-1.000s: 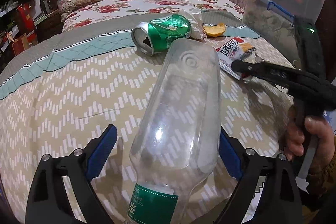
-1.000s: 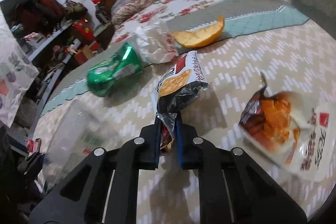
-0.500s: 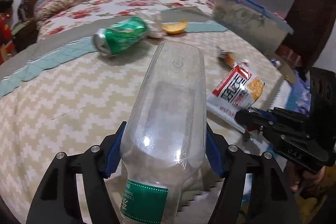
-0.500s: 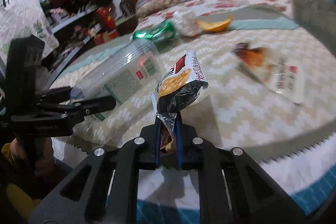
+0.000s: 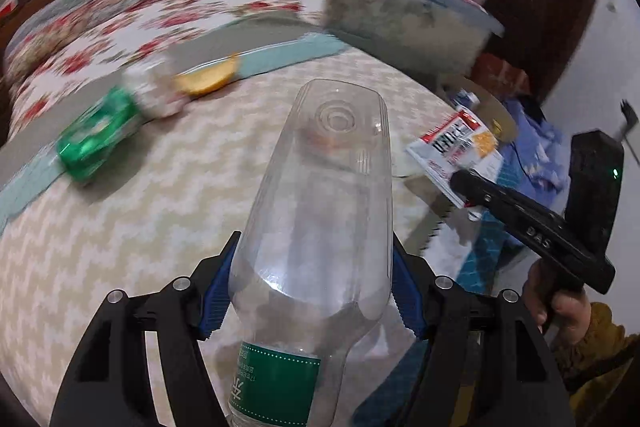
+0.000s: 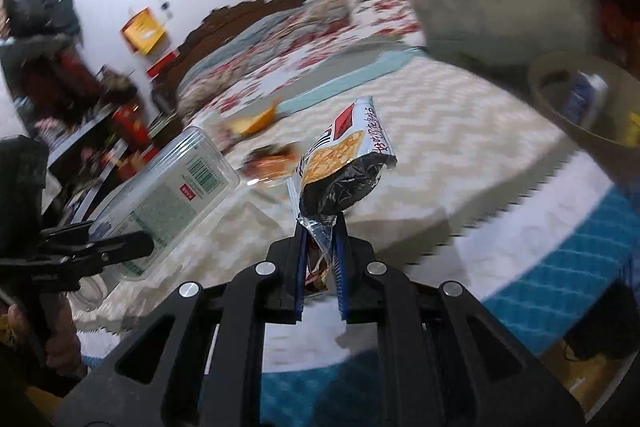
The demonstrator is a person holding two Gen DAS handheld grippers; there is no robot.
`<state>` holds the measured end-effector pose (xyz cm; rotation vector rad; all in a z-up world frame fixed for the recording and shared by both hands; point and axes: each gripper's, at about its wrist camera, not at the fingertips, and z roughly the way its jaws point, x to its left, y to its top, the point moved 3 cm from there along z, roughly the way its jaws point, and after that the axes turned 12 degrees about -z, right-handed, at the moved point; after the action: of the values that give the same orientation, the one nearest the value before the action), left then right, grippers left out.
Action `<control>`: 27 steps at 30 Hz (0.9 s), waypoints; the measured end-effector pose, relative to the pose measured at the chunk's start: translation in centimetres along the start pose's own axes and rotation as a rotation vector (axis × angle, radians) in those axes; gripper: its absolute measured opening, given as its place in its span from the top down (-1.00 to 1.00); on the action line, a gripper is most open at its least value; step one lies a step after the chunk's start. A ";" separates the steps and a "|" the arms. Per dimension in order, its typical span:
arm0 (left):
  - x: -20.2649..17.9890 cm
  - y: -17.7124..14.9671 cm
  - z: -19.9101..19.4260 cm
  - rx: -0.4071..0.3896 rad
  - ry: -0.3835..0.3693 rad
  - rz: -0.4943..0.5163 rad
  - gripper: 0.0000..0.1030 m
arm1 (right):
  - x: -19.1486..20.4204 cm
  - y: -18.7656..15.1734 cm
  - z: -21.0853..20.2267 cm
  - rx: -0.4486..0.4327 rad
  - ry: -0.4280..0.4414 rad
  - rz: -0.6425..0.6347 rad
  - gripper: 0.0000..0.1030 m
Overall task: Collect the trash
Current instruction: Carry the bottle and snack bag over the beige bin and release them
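Observation:
A clear plastic bottle (image 5: pixel 320 207) with a green label points its base away from me. My left gripper (image 5: pixel 316 239) is shut on it, the blue pads pressing its flattened sides. From the right wrist view the same bottle (image 6: pixel 172 195) hangs over the bed at the left. My right gripper (image 6: pixel 321 227) is shut on the twisted end of a snack wrapper (image 6: pixel 344 163), which stands up above the fingers. In the left wrist view that wrapper (image 5: pixel 456 143) hangs past the bed's right edge.
A green can (image 5: pixel 96 139), a crumpled bag (image 5: pixel 152 91) and an orange peel (image 5: pixel 208 83) lie on the bed. Another snack wrapper (image 6: pixel 272 163) lies nearer. Stacked storage boxes (image 5: pixel 408 11) and a tan round rim (image 6: pixel 580 99) stand at the right. A teal floor mat (image 6: pixel 560 267) lies below.
The left jaws have closed onto the bottle and lifted it. Both grippers have swung right, off the middle of the bed toward its edge, with the wrapper still held.

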<state>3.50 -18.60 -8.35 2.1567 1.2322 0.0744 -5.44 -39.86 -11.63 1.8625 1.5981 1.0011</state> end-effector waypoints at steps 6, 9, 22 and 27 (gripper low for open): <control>-6.2 1.5 4.0 0.068 -0.052 0.141 -0.25 | -5.2 -0.9 -0.1 0.021 -0.063 0.093 0.72; -9.3 2.7 6.2 0.106 -0.088 0.199 -0.24 | -8.1 -0.8 -0.9 -0.017 -0.063 0.170 0.72; -25.6 11.9 18.4 0.293 -0.225 0.344 -0.25 | -24.6 2.9 -4.1 -0.116 -0.325 0.373 0.65; -29.0 13.3 21.9 0.346 -0.209 0.346 -0.48 | -27.4 3.1 -4.2 -0.114 -0.348 0.417 0.29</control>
<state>4.94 -57.17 -10.81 2.5822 0.7878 -0.2291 -8.10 -67.57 -12.62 2.1932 0.9564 0.8456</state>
